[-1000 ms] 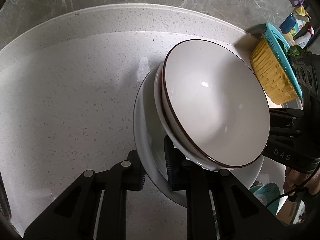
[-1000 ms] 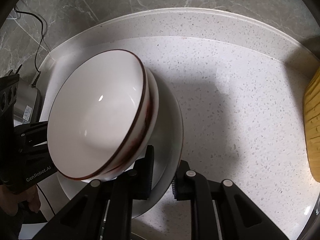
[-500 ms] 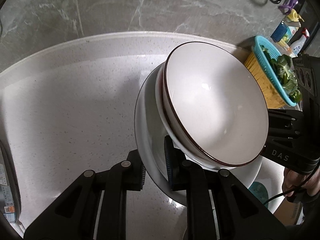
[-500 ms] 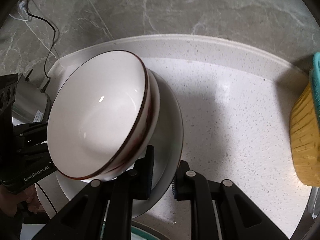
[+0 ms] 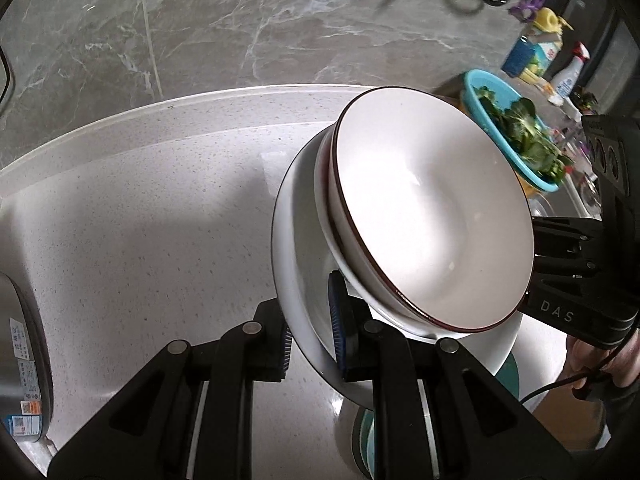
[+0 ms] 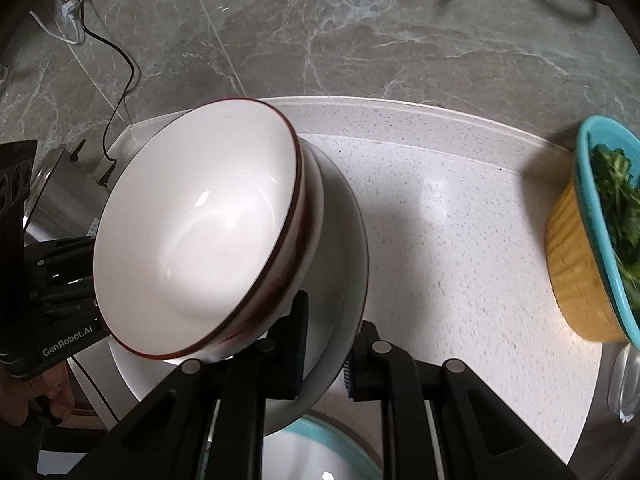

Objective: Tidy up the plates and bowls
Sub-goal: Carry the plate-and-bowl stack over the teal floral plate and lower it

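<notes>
Left hand-held gripper point(image 5: 310, 342): pinching the plate's point(image 5: 296, 240) left rim.
Plate: held above the tabletop point(image 5: 140, 220), between both grippers.
Bowls point(image 5: 432, 216): two nested, resting on the plate.
Right hand-held gripper point(image 6: 324, 354): pinching the plate's right rim.
Basket point(image 6: 580, 264): greens inside, right of the plate.

White letters "DAS" stood on the black body of the right gripper point(image 5: 576, 308). "GenRobot.AI" was printed on the left gripper point(image 6: 60, 344). Stickers on the steel appliance point(image 5: 20, 380) were too small to read.
</notes>
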Tool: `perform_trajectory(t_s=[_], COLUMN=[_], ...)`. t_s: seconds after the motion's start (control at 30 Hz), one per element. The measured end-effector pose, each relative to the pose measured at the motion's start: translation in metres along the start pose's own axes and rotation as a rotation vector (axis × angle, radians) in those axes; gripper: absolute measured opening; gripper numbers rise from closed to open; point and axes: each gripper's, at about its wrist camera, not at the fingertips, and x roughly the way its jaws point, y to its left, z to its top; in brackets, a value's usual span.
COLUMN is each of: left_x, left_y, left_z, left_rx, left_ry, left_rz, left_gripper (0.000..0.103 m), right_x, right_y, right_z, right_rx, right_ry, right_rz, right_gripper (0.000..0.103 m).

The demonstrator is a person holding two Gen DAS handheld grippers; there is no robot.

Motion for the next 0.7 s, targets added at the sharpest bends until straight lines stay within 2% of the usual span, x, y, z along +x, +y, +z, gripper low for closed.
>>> perform_trajectory(t_s=[0.37, 0.7], left_x=[-0.027, -0.02], left_y=[-0.036, -0.054], left_z=[-0.05, -0.107], left_rx=[0.061, 0.01], left_ry=[0.004, 0.069], left_rz=[-0.047, -0.042], left_gripper=[0.014, 0.014], right_x=[-0.035, -0.043], right_y=[0.01, -0.001], right_z=[-0.049, -0.111], right_rx=[0.058, 0.062], right_ry=[-0.024, 0.02], right_rz=[-0.046, -0.013], right_gripper=[0.017, 0.017])
